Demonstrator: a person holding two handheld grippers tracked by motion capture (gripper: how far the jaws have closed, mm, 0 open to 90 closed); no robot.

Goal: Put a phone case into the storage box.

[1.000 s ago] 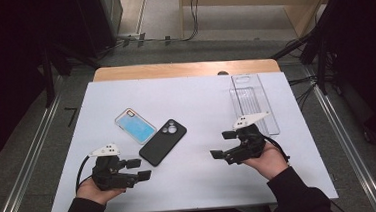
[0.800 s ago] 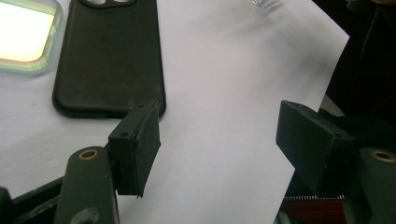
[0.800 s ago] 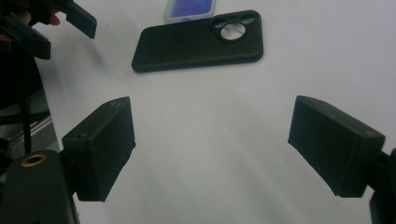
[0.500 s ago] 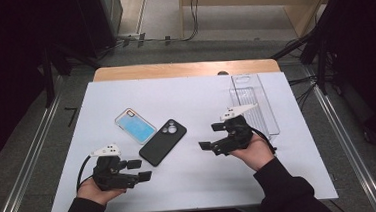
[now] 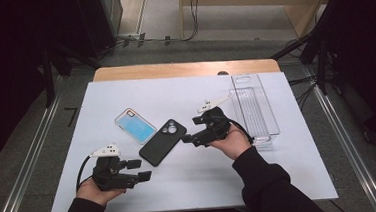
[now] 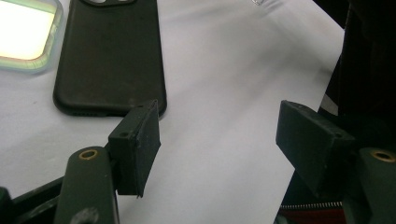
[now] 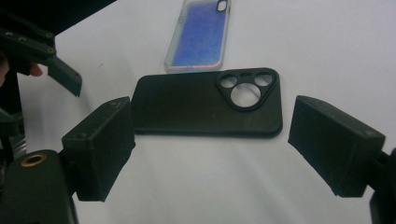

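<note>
Right tool (image 5: 190, 135) is the one I'm working with: jaws spread wide, nothing between them, pointed at the black phone case (image 5: 163, 142). The case lies flat on the white tabletop (image 5: 291, 179), back side up, camera cutout toward the far end, just beside the right tool's tips on the side toward the person's left. The gap is small and I see no contact.

Key relation: in the high view the case's long axis runs diagonally, near-left to far-right. In the right gripper view the case (image 7: 208, 102) sits crosswise ahead of the jaws, its long side spanning most of the gap between them, cutout end toward the right-hand jaw. So as lined up, the tool would bracket it end to end, not across the narrow width. My read is that's too long for the opening; I'd roll the wrist to bite across the short axis, or come in at one edge.

Left tool (image 5: 139, 170) is also spread and empty, parked low near the front edge. In its own view the case's near end (image 6: 112, 60) sits just past one jaw tip, so it's close too, but not aimed.

The blue phone case (image 5: 135, 124) lies just beyond the black one, apart from it. The clear tray (image 5: 272, 125) sits well off to the right.
</note>
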